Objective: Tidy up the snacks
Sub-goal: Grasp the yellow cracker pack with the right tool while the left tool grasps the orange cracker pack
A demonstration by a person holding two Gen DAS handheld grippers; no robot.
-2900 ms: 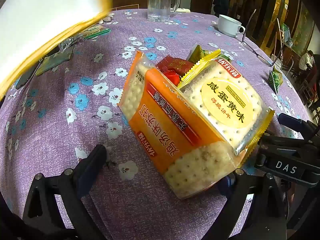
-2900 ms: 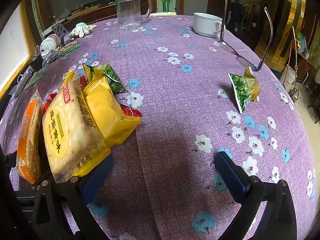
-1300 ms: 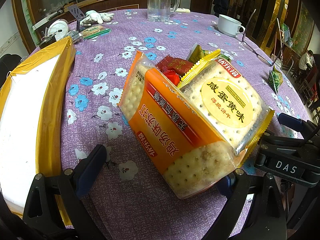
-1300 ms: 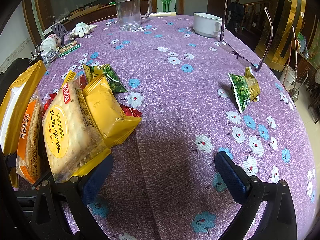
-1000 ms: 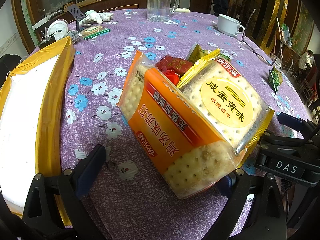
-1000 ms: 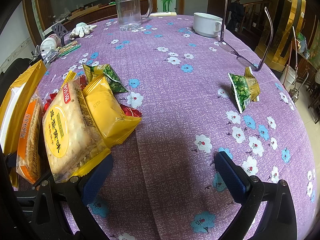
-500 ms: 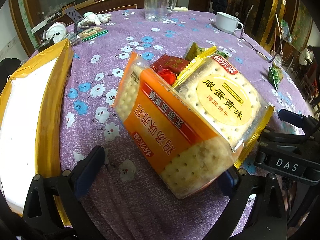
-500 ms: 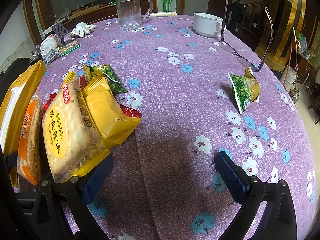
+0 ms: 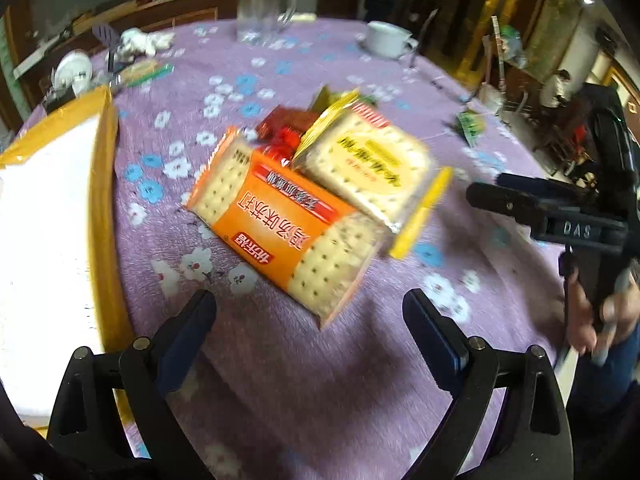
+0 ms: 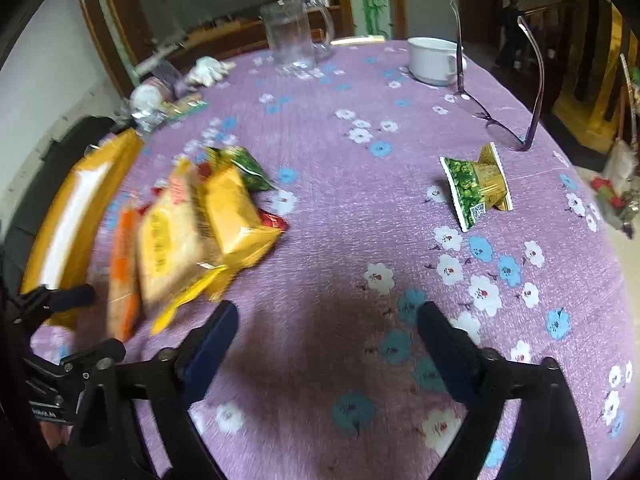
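A round table under a purple flowered tablecloth (image 10: 320,208) fills both views, and behind it a dim room of dark wood cabinets and gilt panelling. At the left edge lies the yellow-rimmed tray (image 9: 100,184), white inside, just beside the snack pile. The orange cracker pack (image 9: 280,220) leans against the yellow cracker pack (image 9: 372,164), with red sweet wrappers (image 9: 288,128) and a green pouch tucked behind them; well apart to the right sits a lone green pea packet (image 10: 472,184). Far side: a glass mug (image 10: 296,40), a white cup (image 10: 434,60) and folded spectacles (image 10: 500,120). Compared with half a second ago, both cameras have pulled back and lifted; the cracker packs, then pressed between the two tools, now lie free on the cloth, blurred. The left gripper (image 9: 308,332) stands wide open and empty, the orange pack just ahead of its fingertips. The right gripper (image 10: 328,344) is empty too, its jaws closing over bare cloth. A hand (image 9: 600,320) holds that right tool at the table's right edge. Open cloth spreads between the pile and the pea packet and in front of both grippers.
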